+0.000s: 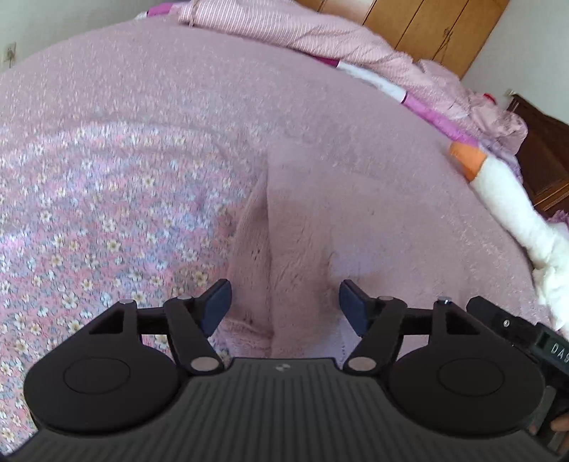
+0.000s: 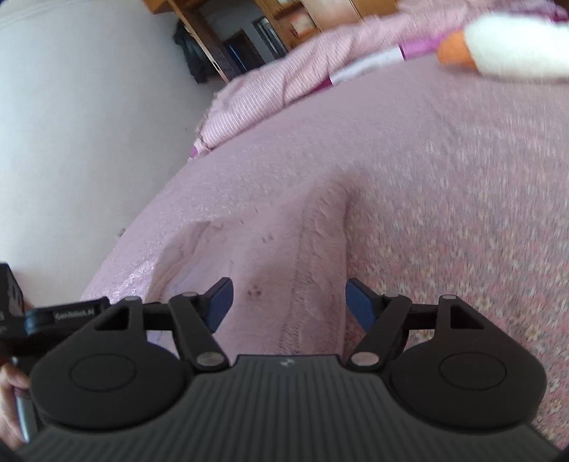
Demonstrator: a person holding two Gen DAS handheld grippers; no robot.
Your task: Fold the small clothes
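Observation:
A small pale pink fuzzy garment (image 1: 284, 241) lies on the pink bedspread, with a raised fold running down its middle. My left gripper (image 1: 284, 305) hovers just above its near edge, open, with the cloth showing between the two blue pads and nothing pinched. In the right wrist view the same garment (image 2: 284, 256) stretches away from my right gripper (image 2: 290, 302), which is also open over the cloth. A few small dark marks show on the fabric near its left pad (image 2: 222, 300). The right gripper's black body (image 1: 526, 337) shows at the lower right of the left wrist view.
The bedspread (image 1: 106, 199) has a floral patch on the left. A rumpled striped pink quilt (image 1: 291, 32) lies along the far side, and a white plush toy with an orange beak (image 1: 498, 184) at the right. Wooden wardrobe (image 1: 426, 25) and white wall (image 2: 71, 124) stand beyond.

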